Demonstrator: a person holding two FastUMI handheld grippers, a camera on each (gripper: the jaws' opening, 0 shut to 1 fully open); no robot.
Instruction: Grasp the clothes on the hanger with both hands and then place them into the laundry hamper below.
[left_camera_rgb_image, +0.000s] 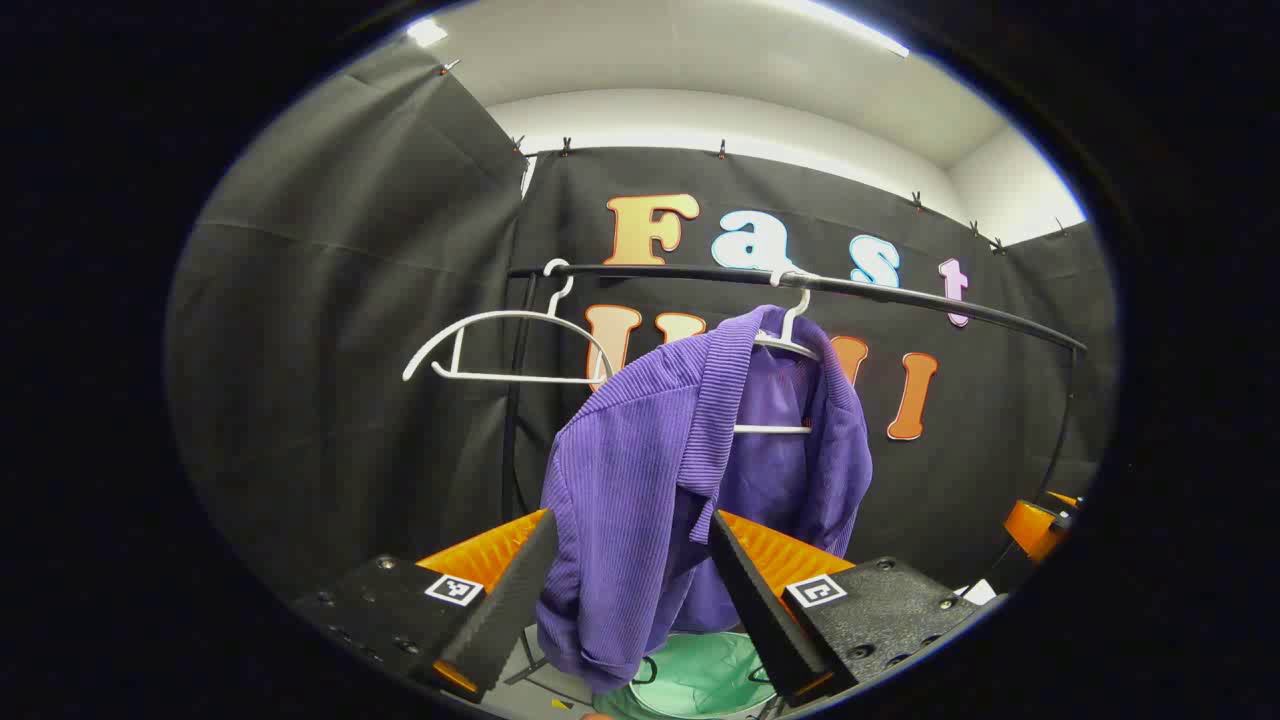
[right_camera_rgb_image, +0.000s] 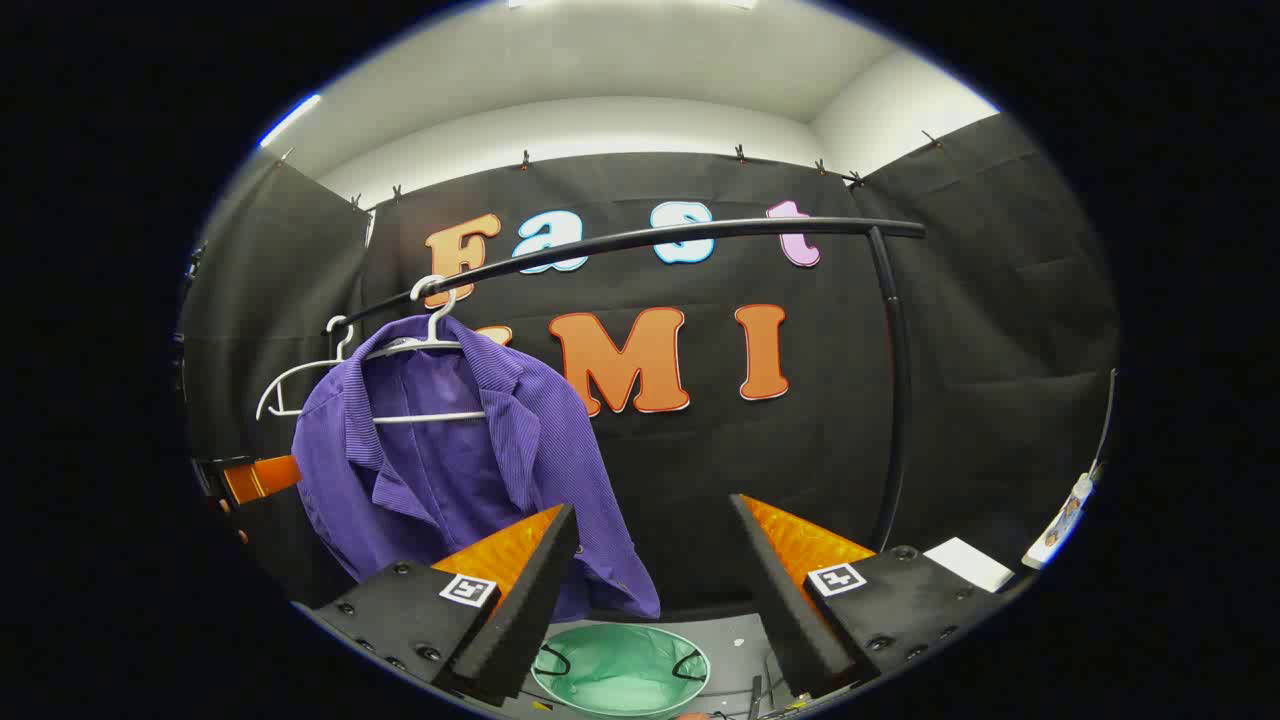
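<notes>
Early stage, nothing grabbed yet. Purple jacket hangs on its white hanger on the rail, above the green hamper. Left gripper fingers spread wide around jacket's hem, not clamped. Right gripper released, off to jacket's side.

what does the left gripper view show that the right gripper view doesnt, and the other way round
Left gripper view alone: the purple ribbed shirt hangs between its tool's open black fingers, not pressed by them, and the empty white plastic hanger is seen whole.

Right gripper view alone: the rack's black upright post, a flat white card at lower right, and its own tool open on bare space beside the shirt.

Both: the shirt on its white hanger, the black metal rail, and the round green laundry hamper below.
</notes>
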